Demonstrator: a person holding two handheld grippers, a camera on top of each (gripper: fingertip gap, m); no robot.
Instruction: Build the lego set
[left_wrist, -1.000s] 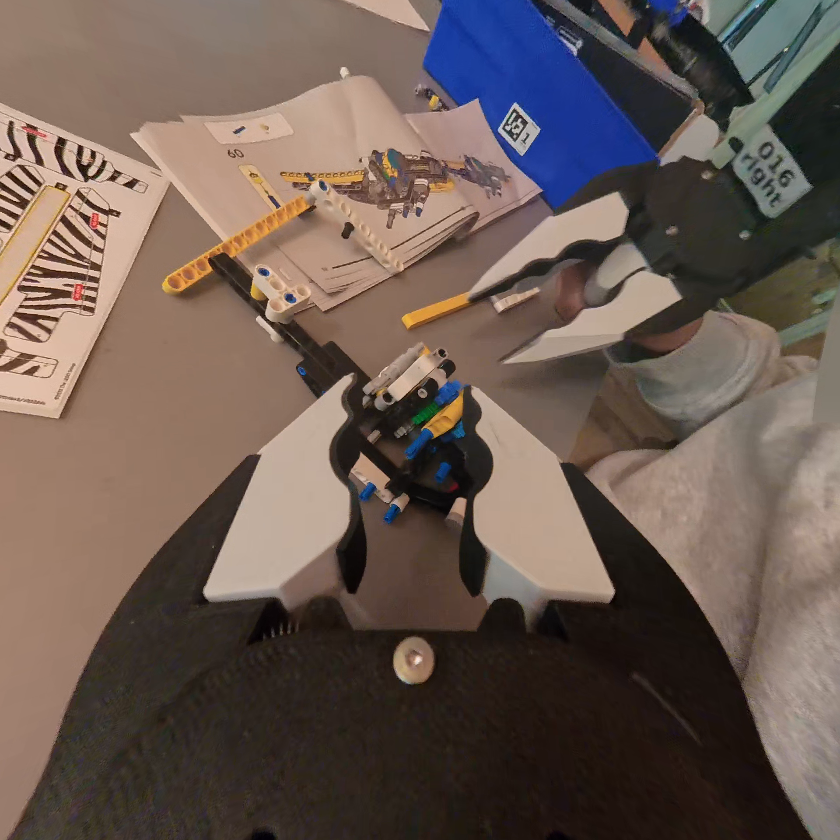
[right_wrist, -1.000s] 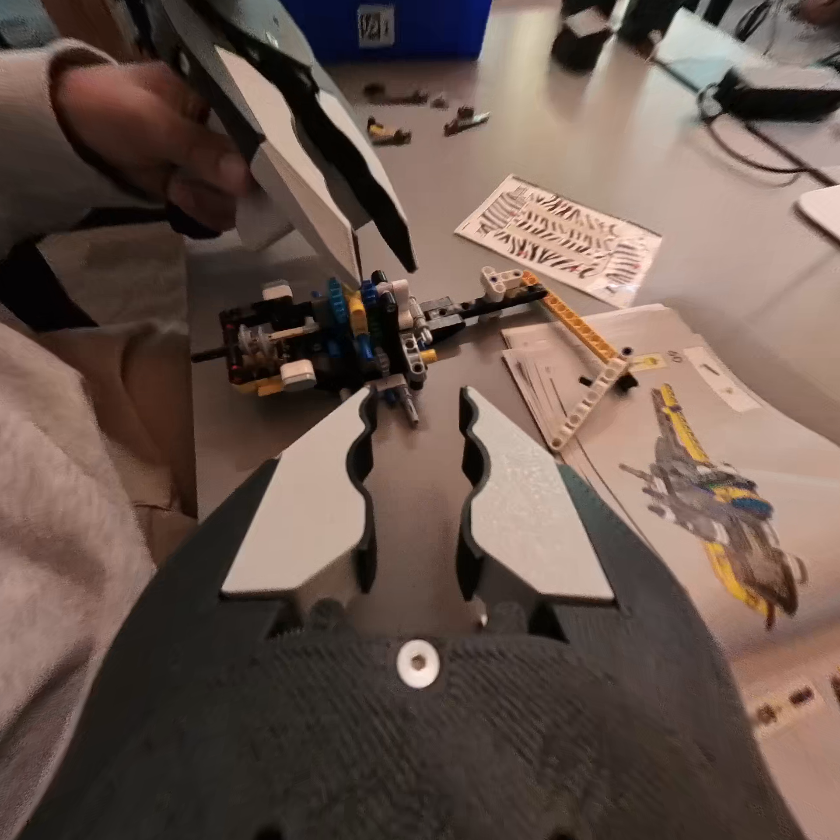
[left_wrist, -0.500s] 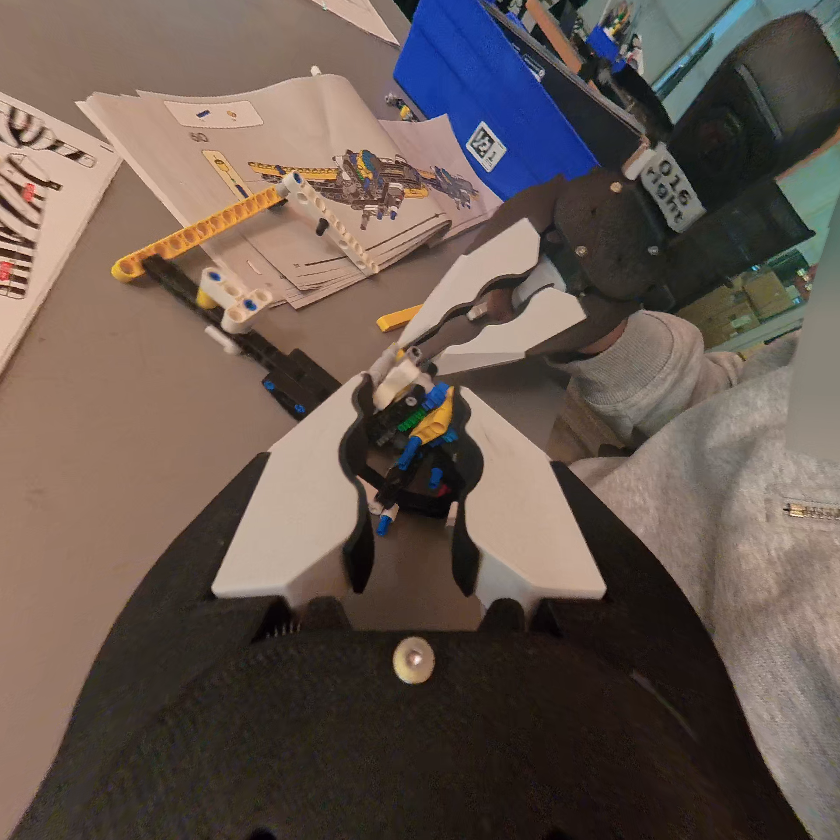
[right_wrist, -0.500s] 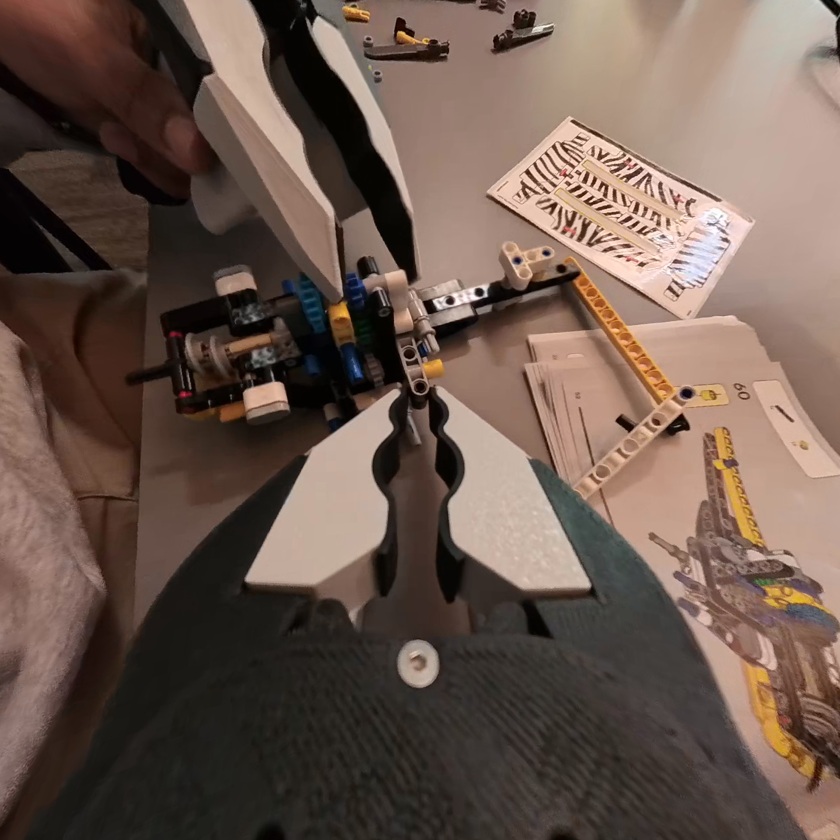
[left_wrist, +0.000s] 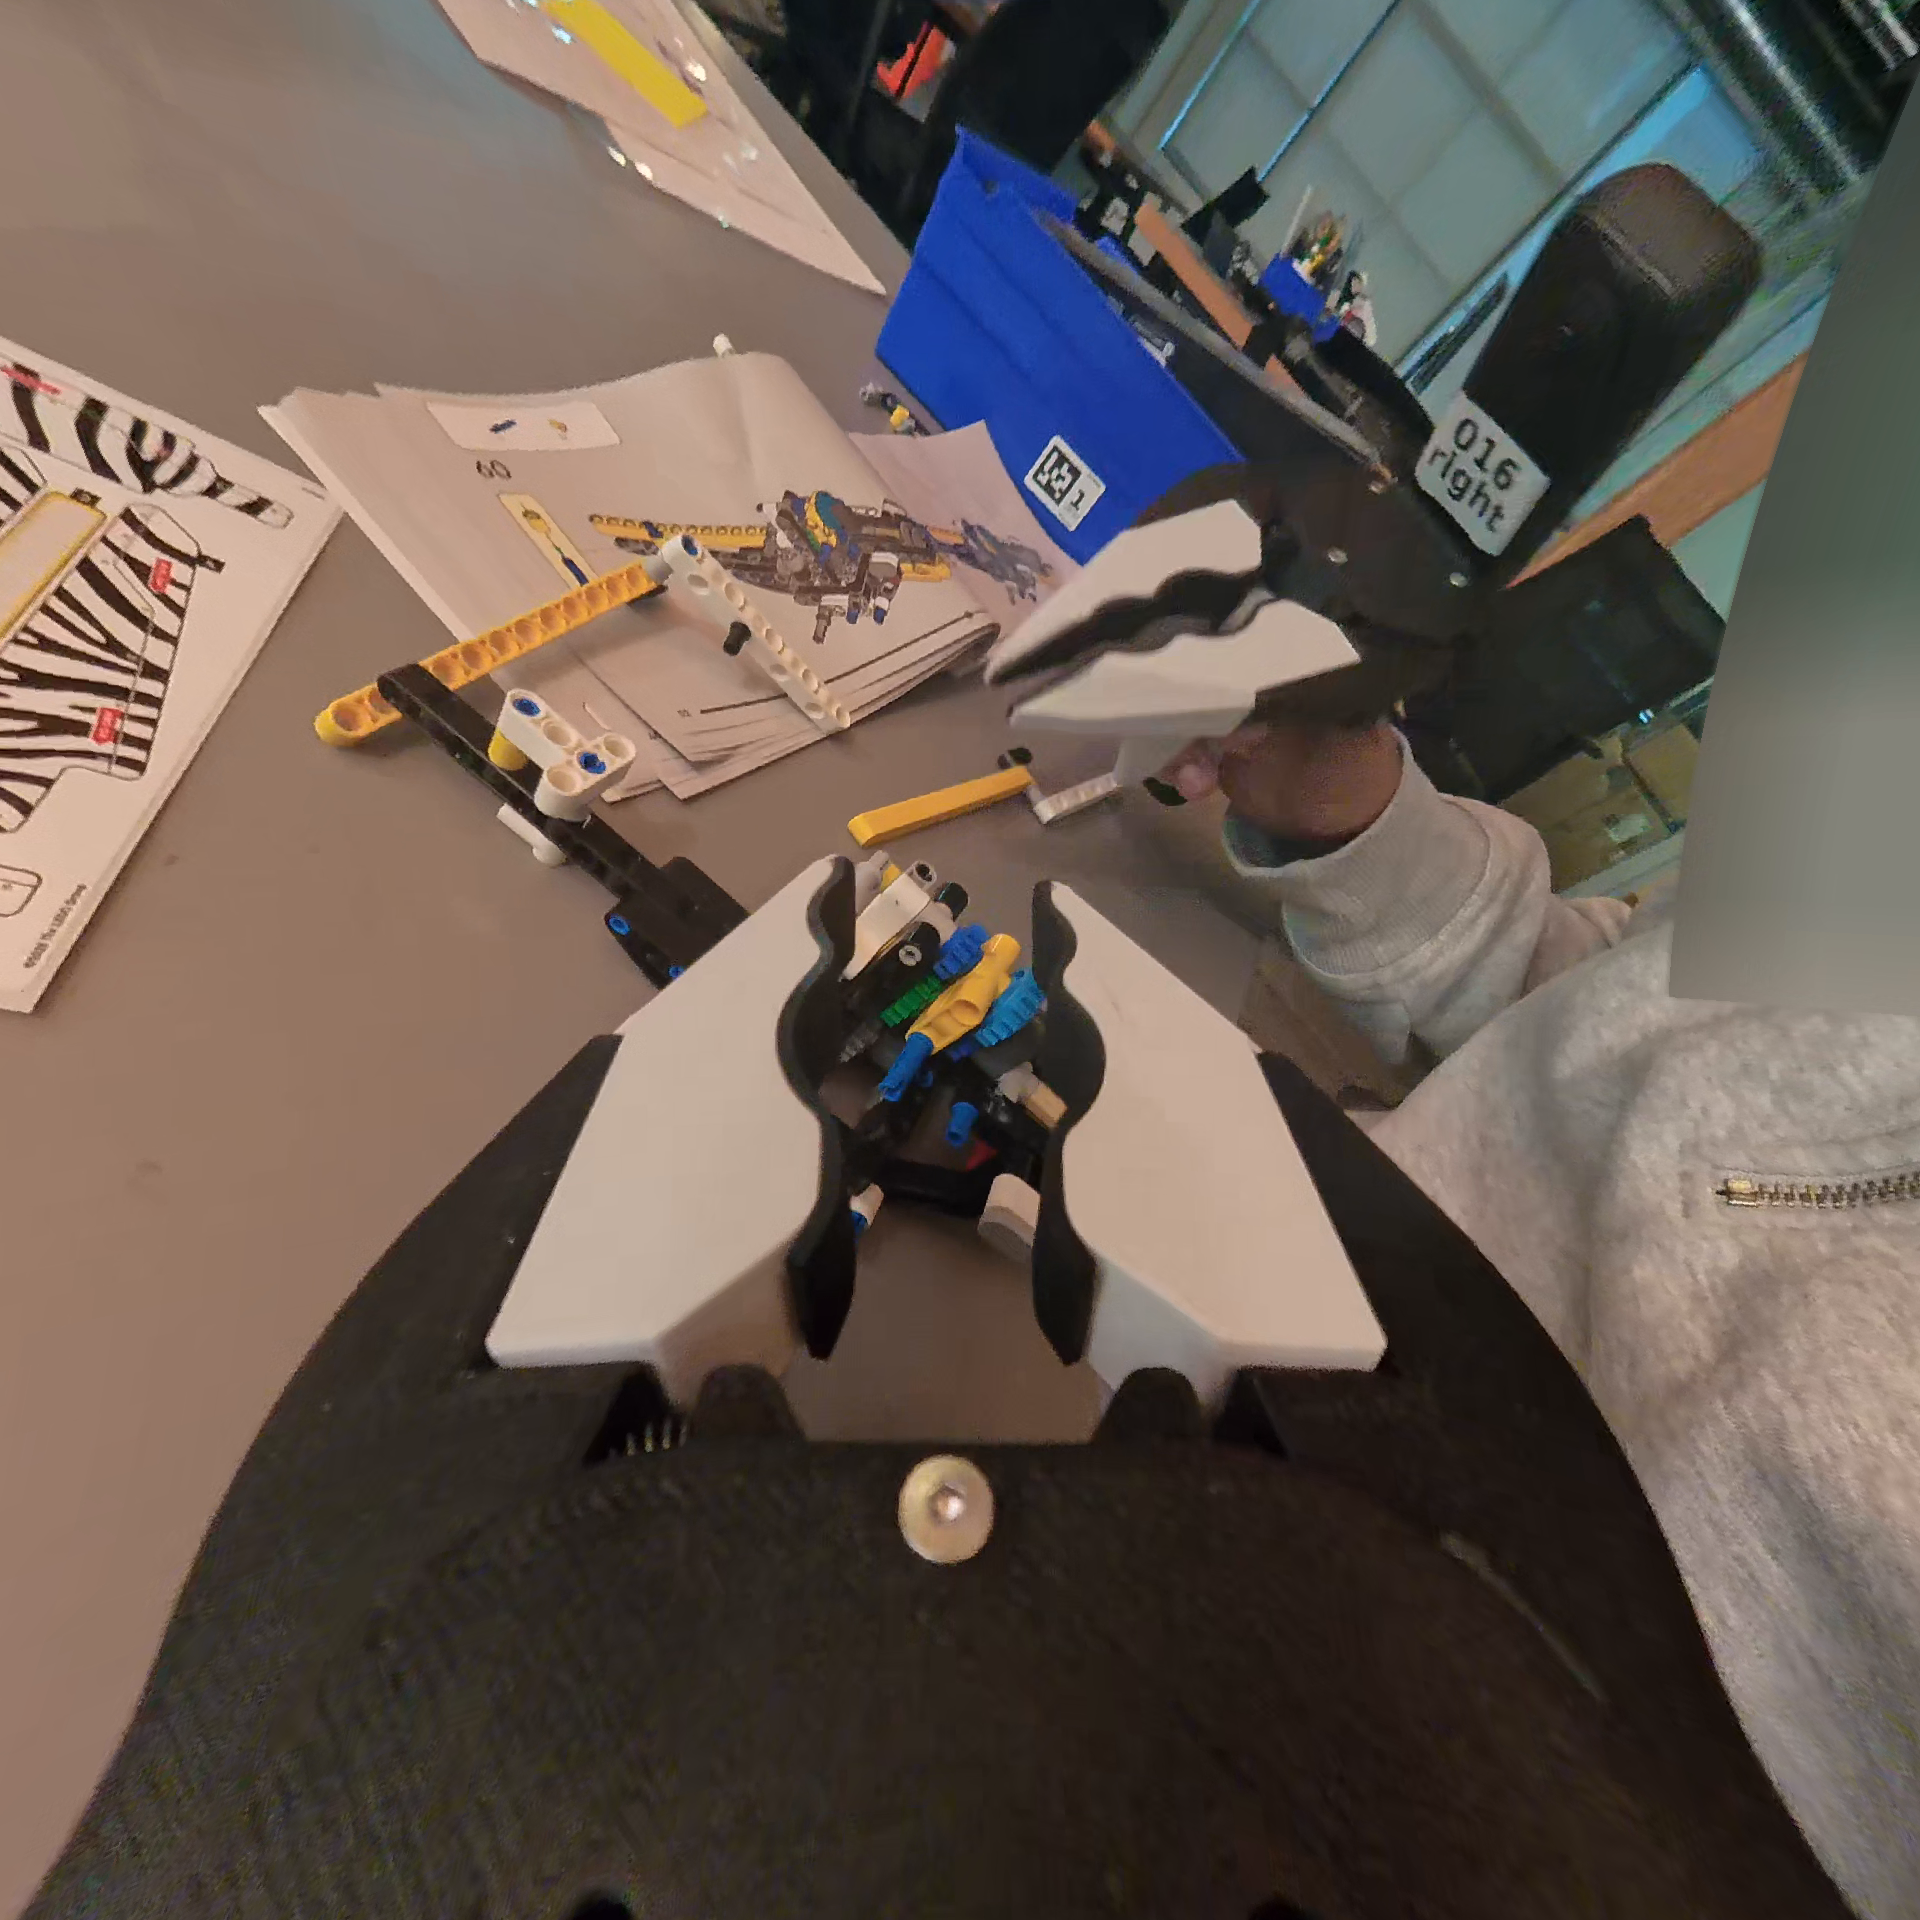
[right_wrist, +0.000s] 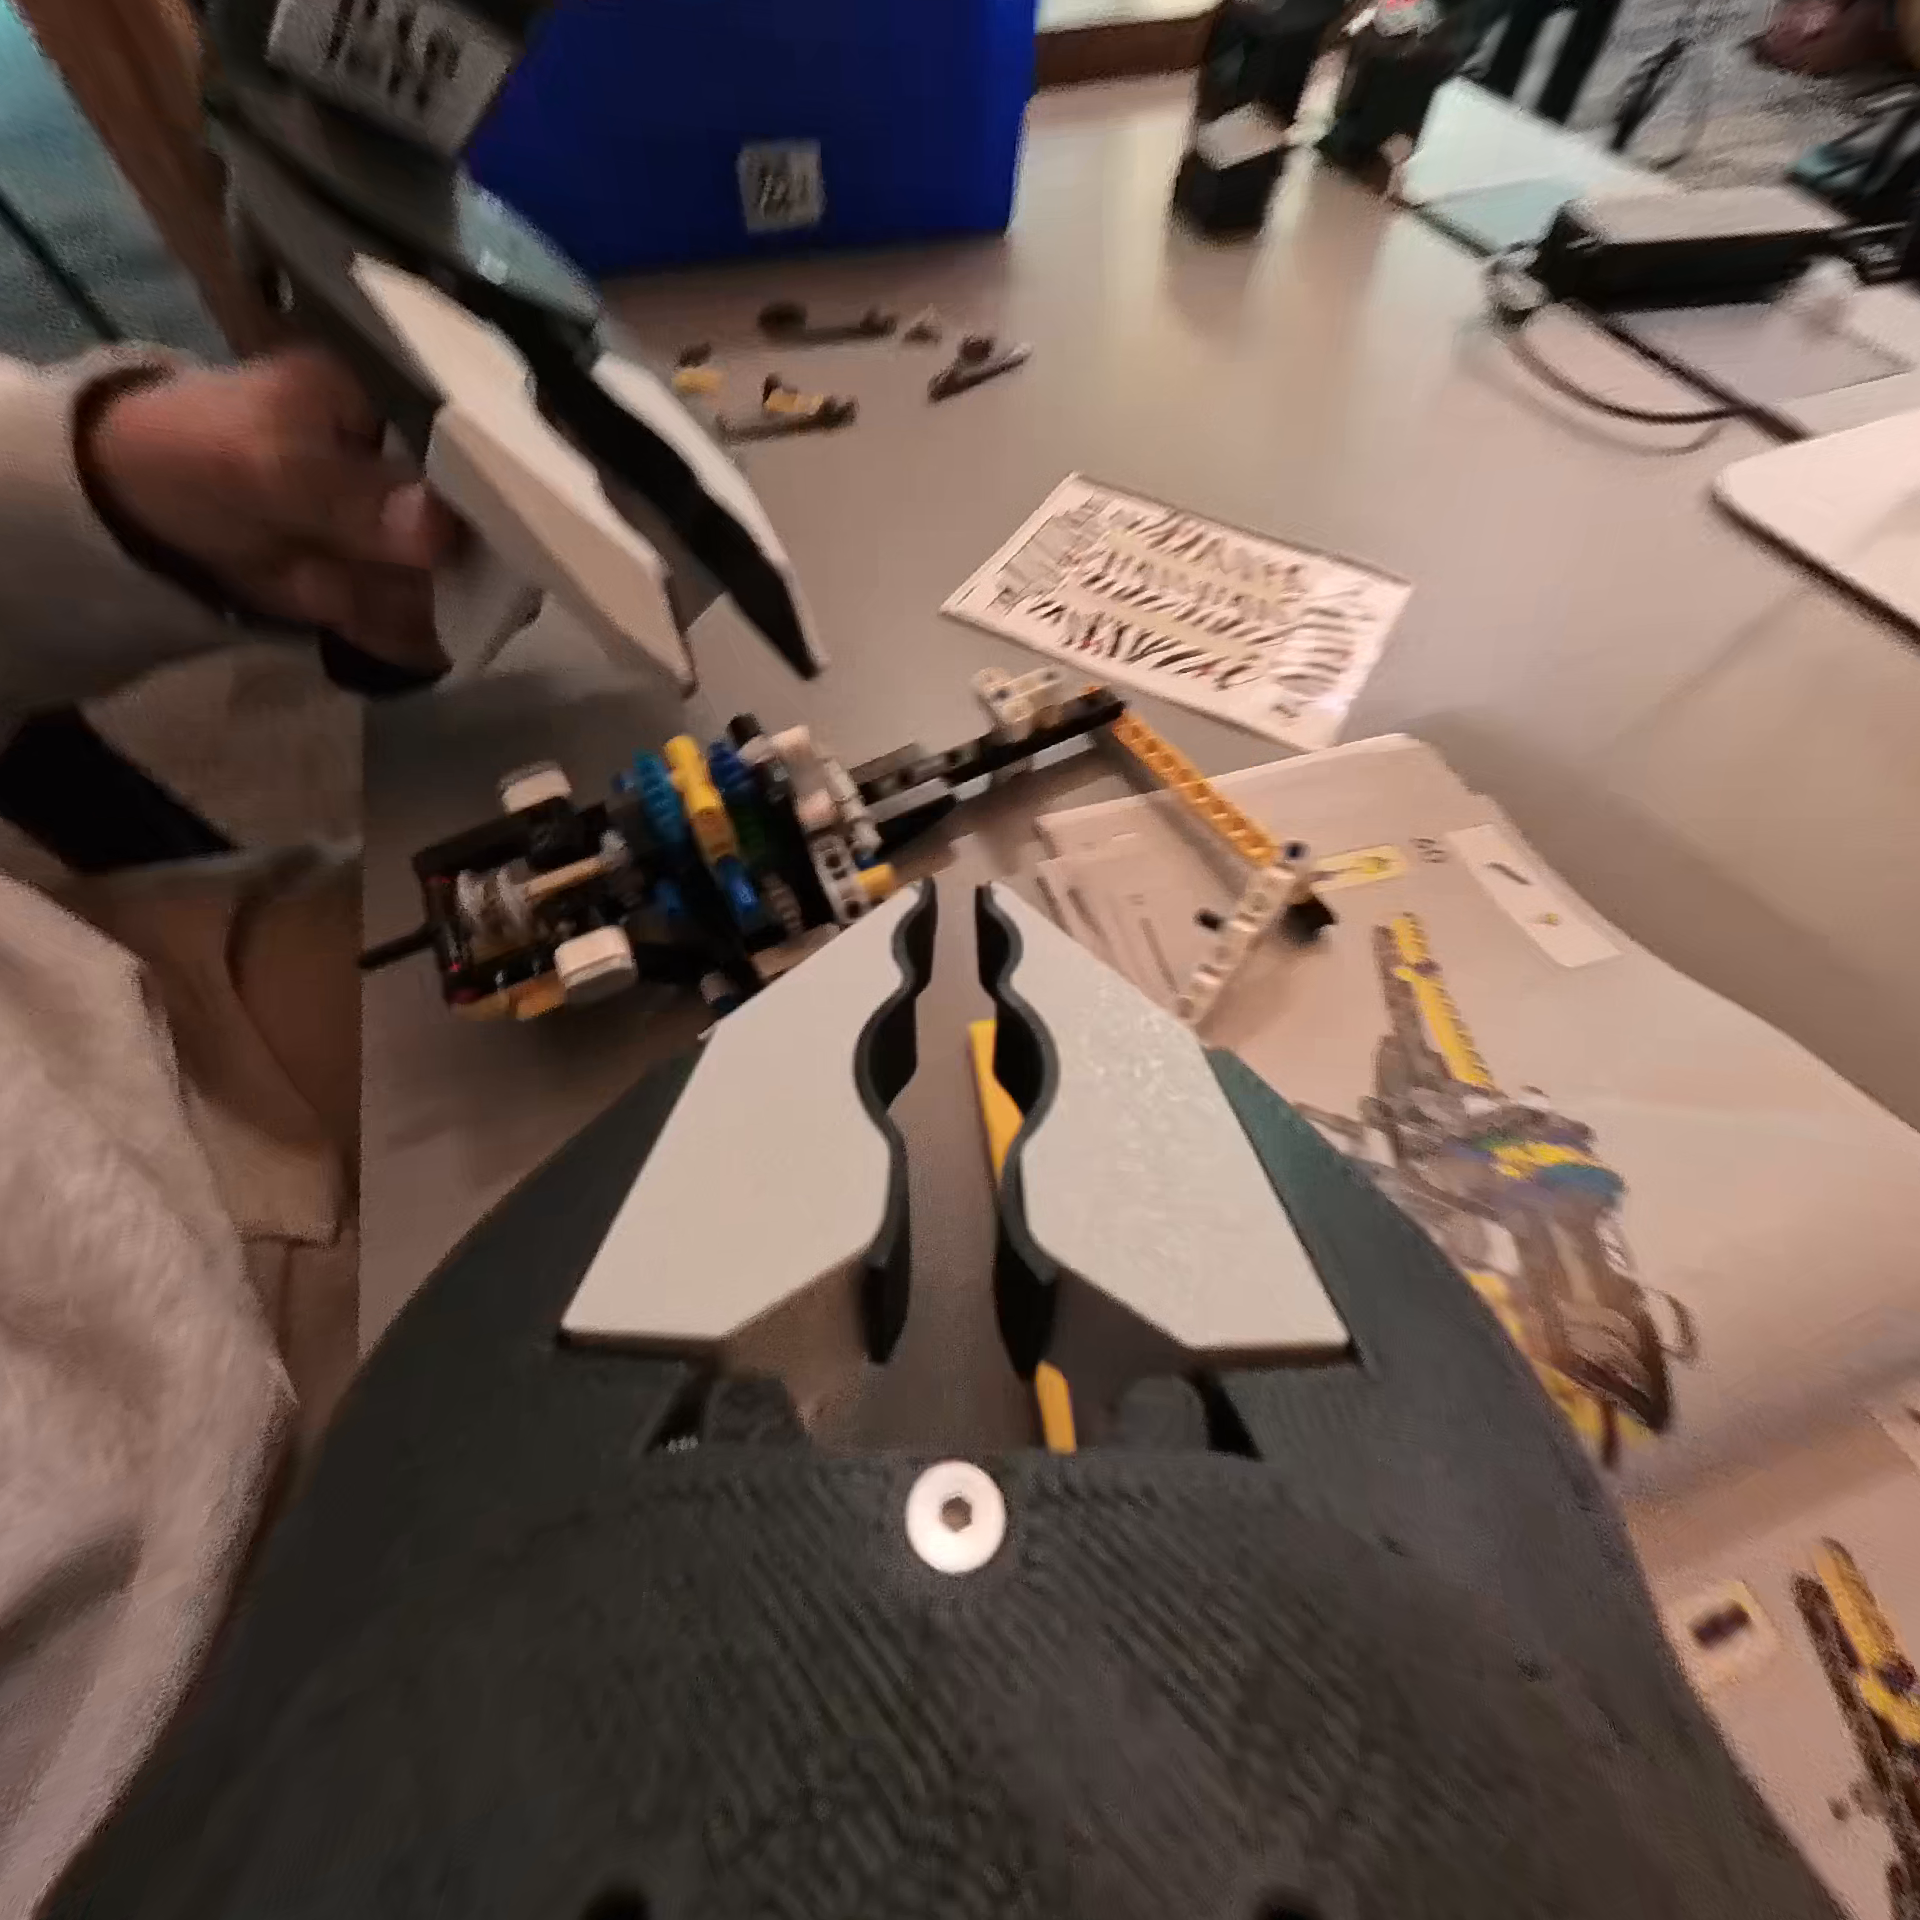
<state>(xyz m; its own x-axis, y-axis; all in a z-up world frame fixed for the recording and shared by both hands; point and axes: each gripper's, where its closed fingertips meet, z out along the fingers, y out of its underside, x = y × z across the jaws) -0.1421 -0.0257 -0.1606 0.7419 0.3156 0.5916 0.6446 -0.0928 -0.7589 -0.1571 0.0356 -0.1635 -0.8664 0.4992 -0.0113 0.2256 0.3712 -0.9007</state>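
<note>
The grey desk (left_wrist: 260, 1091) fills the left half of the left wrist view, and a blue bin (left_wrist: 1029, 353) stands at its far edge in the upper middle of that frame. An open instruction booklet (left_wrist: 727, 468) lies in the upper centre, with a zebra-striped sticker sheet (left_wrist: 94, 644) at the left edge. The half-built lego model (right_wrist: 665, 862) sits on the desk left of centre in the right wrist view; its long black arm ends in a yellow beam (left_wrist: 499, 649) and a white beam (left_wrist: 758, 634) that rest on the booklet. The left gripper (left_wrist: 940, 904) hangs over the model's geared core at the frame's centre, its jaws moderately wide and clear of the bricks, holding nothing. The right gripper (right_wrist: 954, 902) is lifted above the desk at centre frame, its jaws narrowed to a thin slit with nothing seen between them. A loose yellow piece (left_wrist: 940, 805) lies on the desk beneath it, beside a small white piece (left_wrist: 1075, 800). More small parts (right_wrist: 790, 410) are scattered near the bin, blurred.
</note>
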